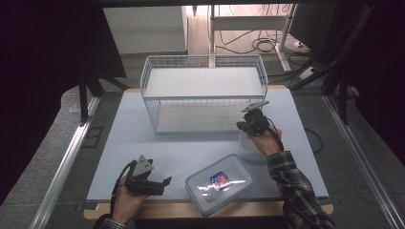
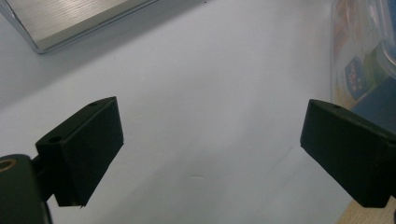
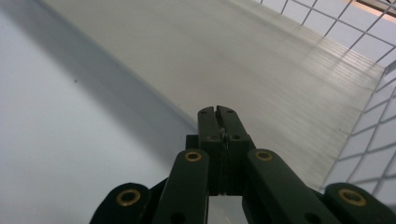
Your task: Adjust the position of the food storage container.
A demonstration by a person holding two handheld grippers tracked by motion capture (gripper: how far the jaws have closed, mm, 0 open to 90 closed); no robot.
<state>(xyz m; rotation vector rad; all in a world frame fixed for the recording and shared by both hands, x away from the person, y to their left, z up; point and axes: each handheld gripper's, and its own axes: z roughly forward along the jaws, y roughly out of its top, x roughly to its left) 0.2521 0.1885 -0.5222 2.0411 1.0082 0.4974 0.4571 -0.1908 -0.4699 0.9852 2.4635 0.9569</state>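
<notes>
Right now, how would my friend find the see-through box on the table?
Start at the white wire rack at the back of the pale blue table. Come to the near edge: the clear plastic box lies flat there. It alone has a blue and red label.

White wire rack (image 1: 204, 90), pale blue table (image 1: 143, 143), clear blue-labelled container (image 1: 219, 183), plaid sleeve (image 1: 296, 186).

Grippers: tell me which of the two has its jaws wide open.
The left gripper, near the table's front edge beside the clear plastic box. Its jaws stand far apart with nothing between them; the right gripper, by the wire basket, is pressed shut.
</notes>
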